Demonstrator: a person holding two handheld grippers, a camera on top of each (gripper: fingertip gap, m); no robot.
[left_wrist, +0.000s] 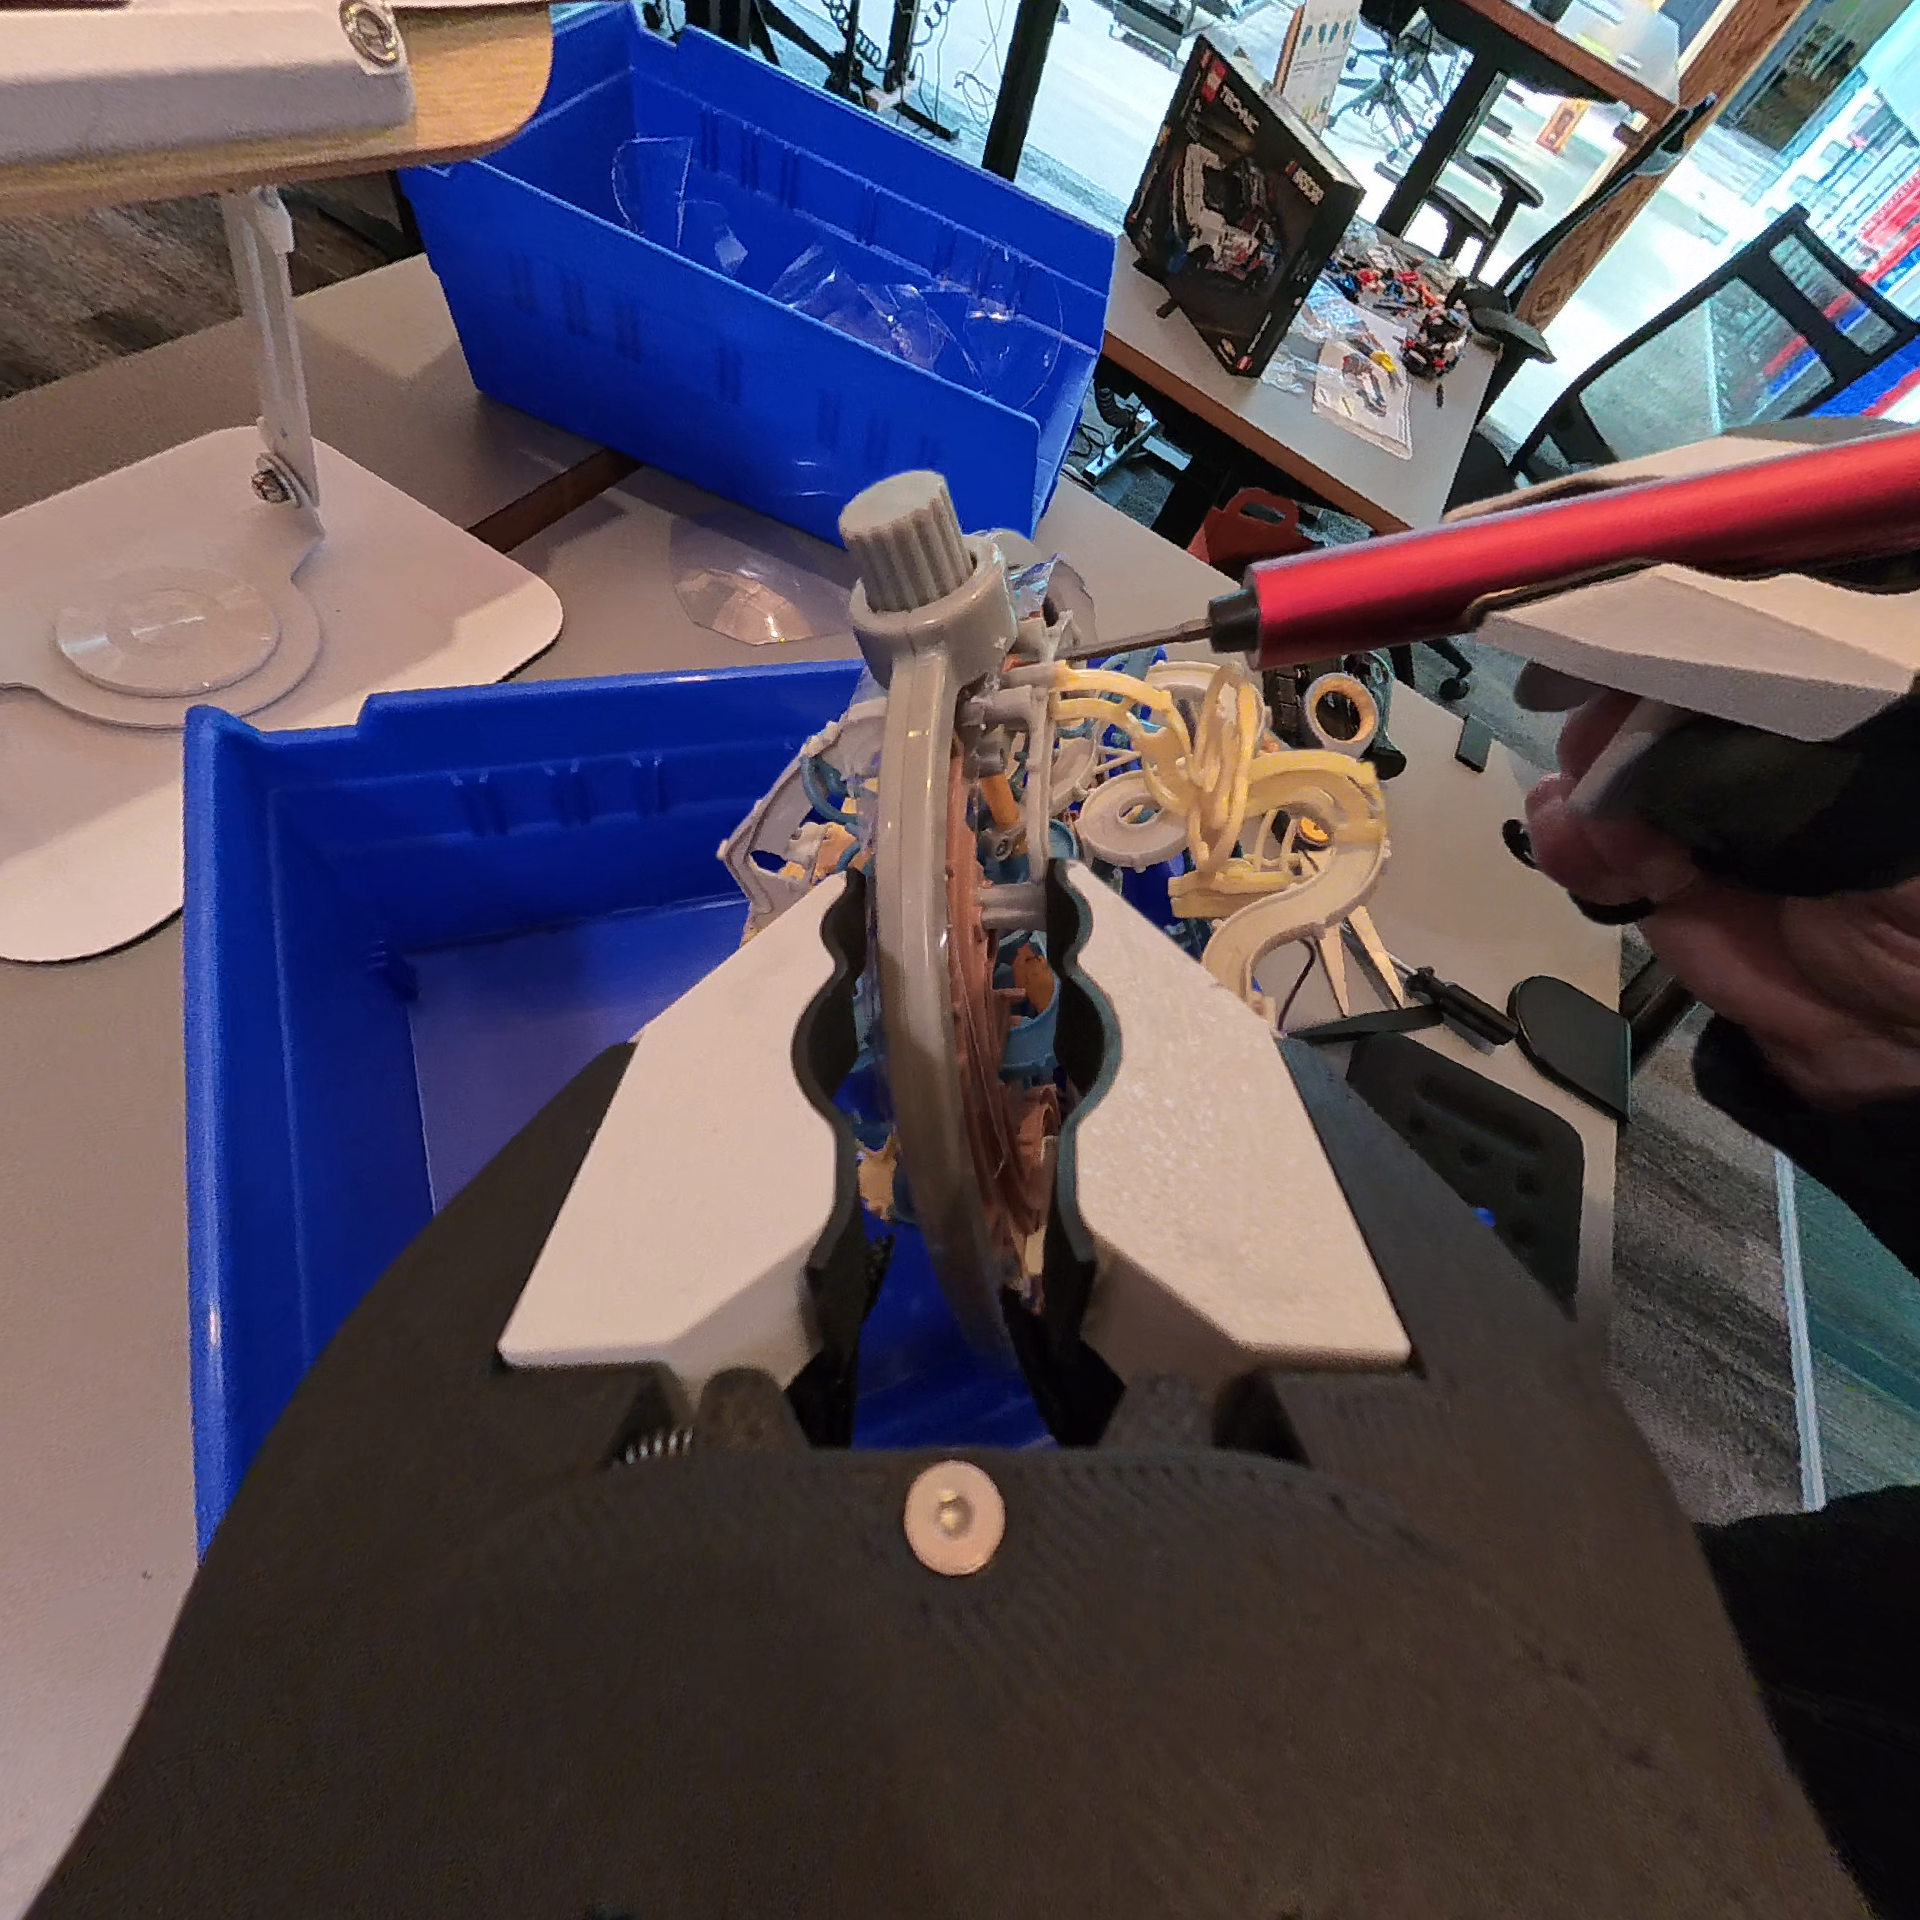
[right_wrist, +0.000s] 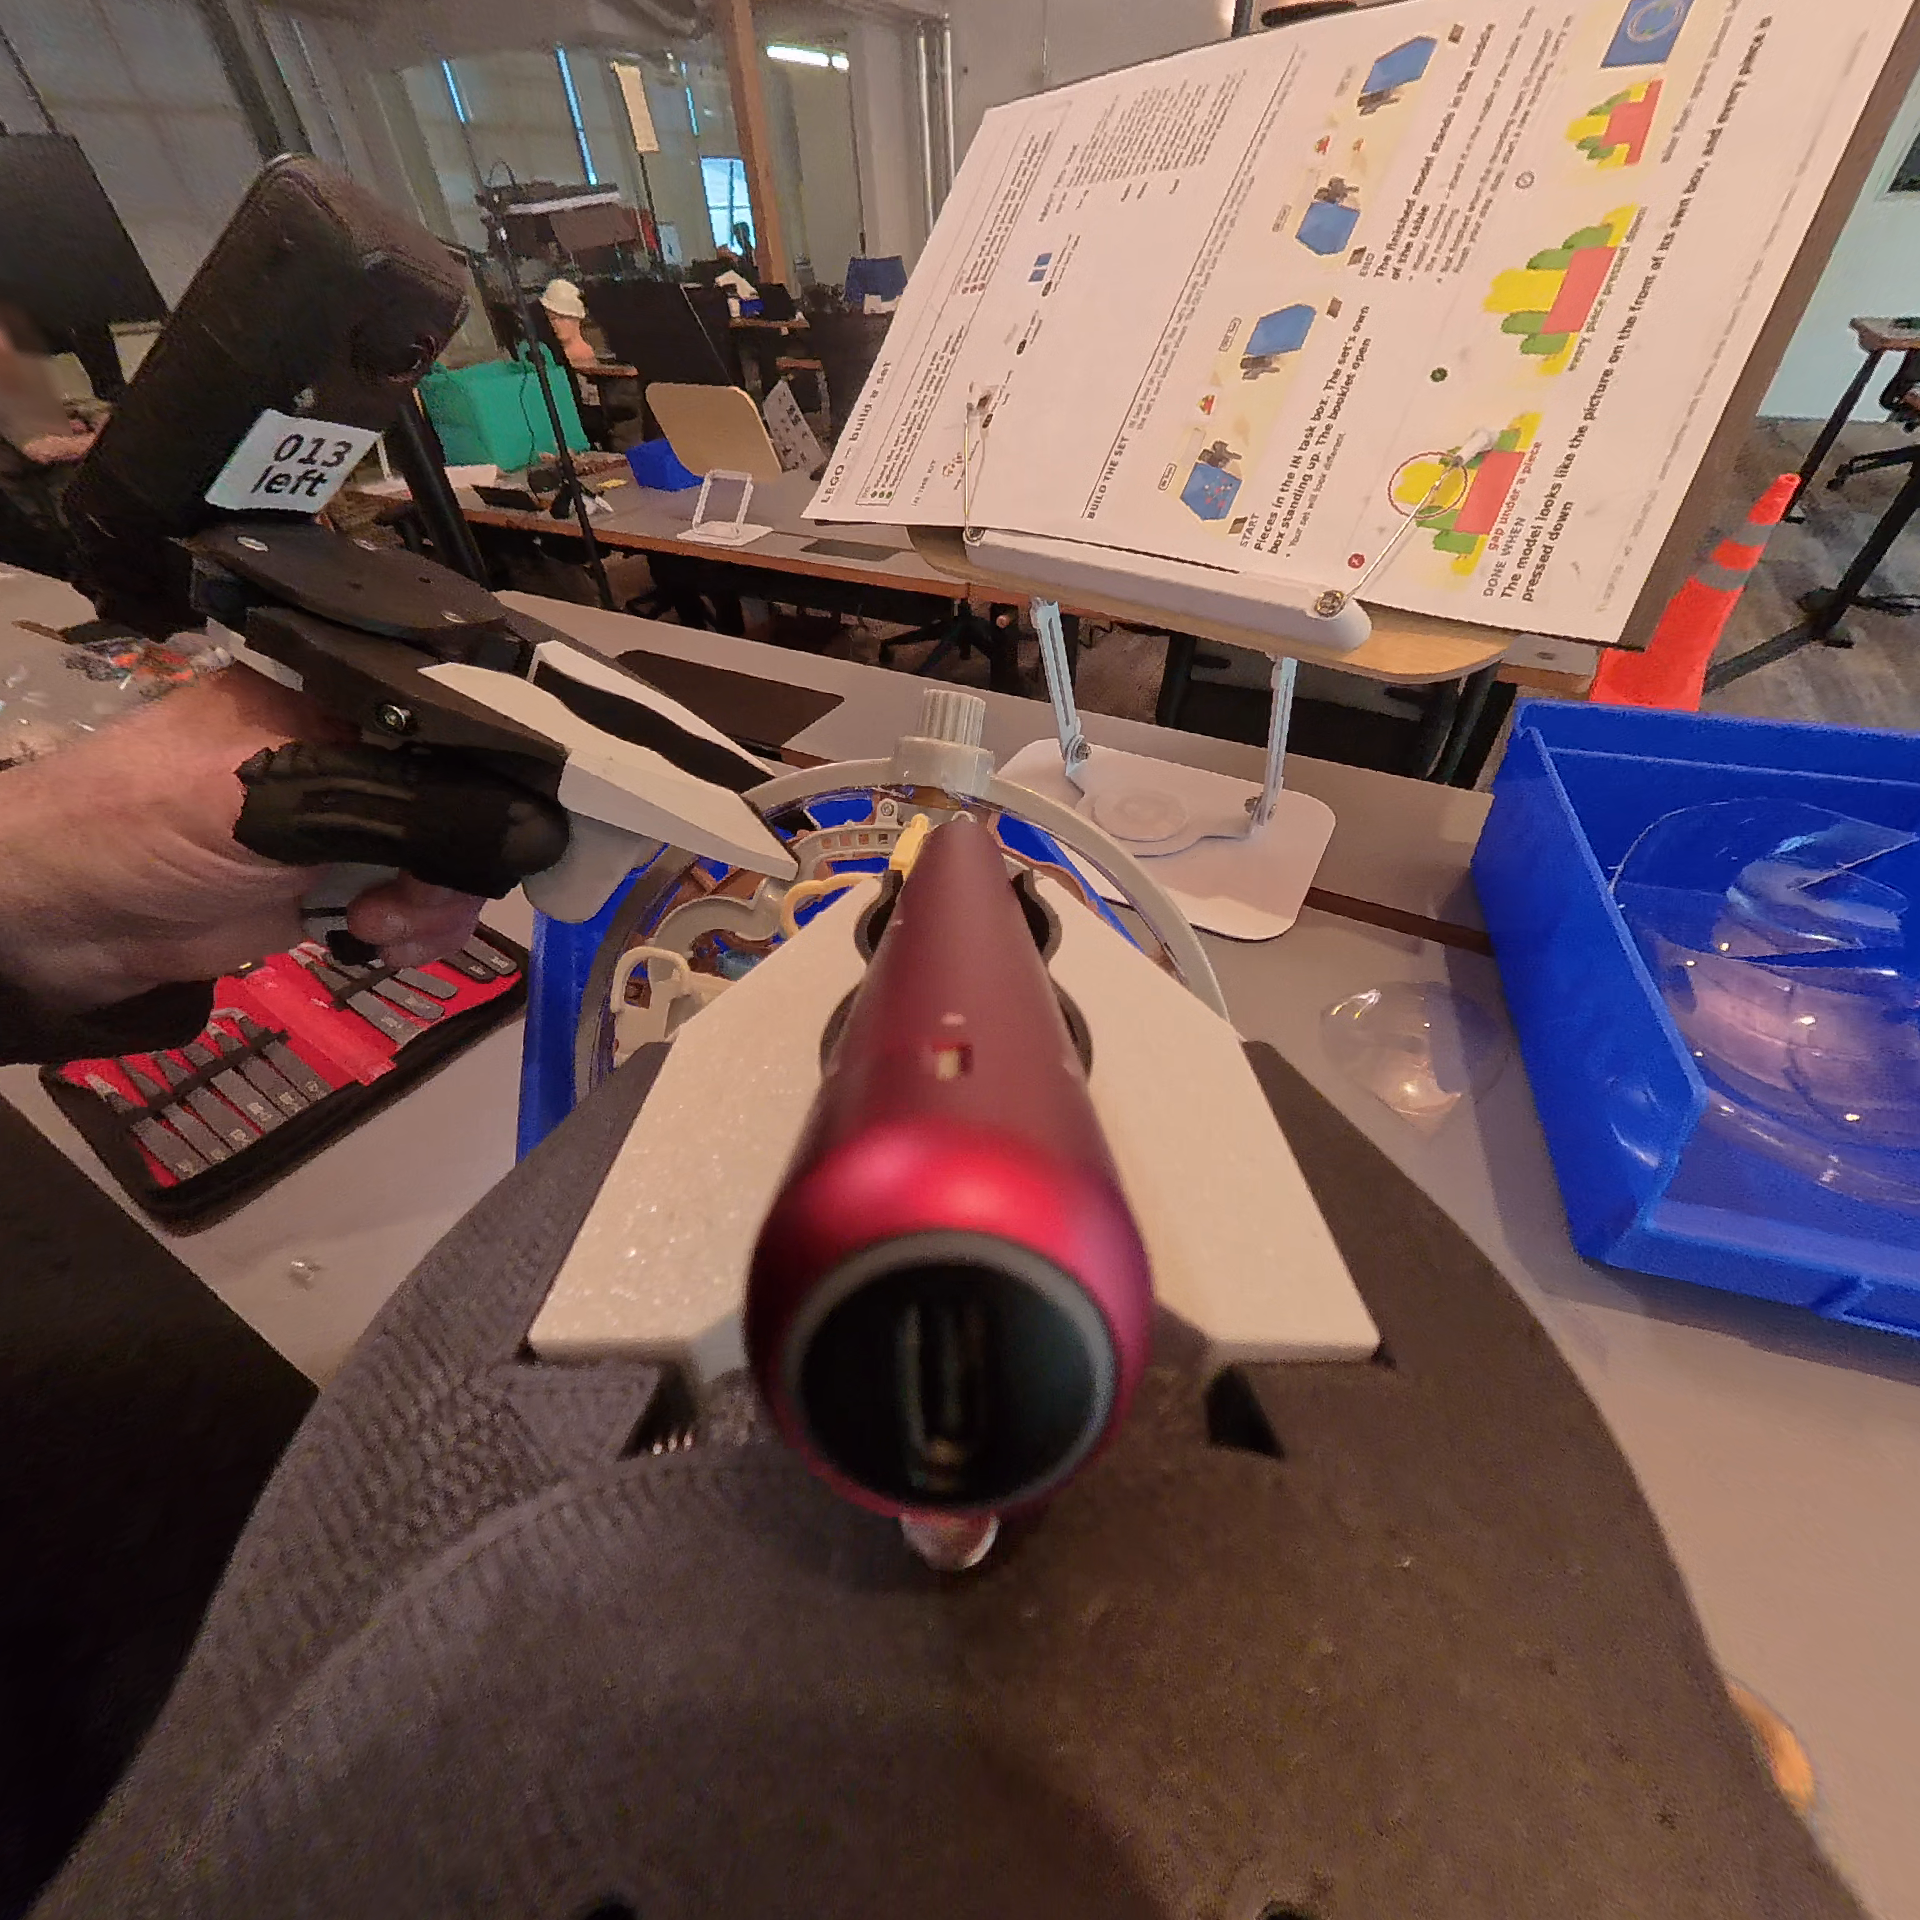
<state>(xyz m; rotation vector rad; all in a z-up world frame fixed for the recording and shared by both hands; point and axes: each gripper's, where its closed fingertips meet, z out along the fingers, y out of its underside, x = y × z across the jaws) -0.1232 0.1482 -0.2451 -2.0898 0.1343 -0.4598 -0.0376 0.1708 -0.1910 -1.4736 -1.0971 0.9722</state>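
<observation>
Two grippers work: left gripper clamps the light, fragile plastic model by its stiff grey ring; right gripper, at three o'clock, pinches a red screwdriver

Red screwdriver, black tip; grey ring and knob on cream, blue, brown toy; blue bins; white-fingered black grippers; red-black tool case; orange cone; clear domes
</observation>
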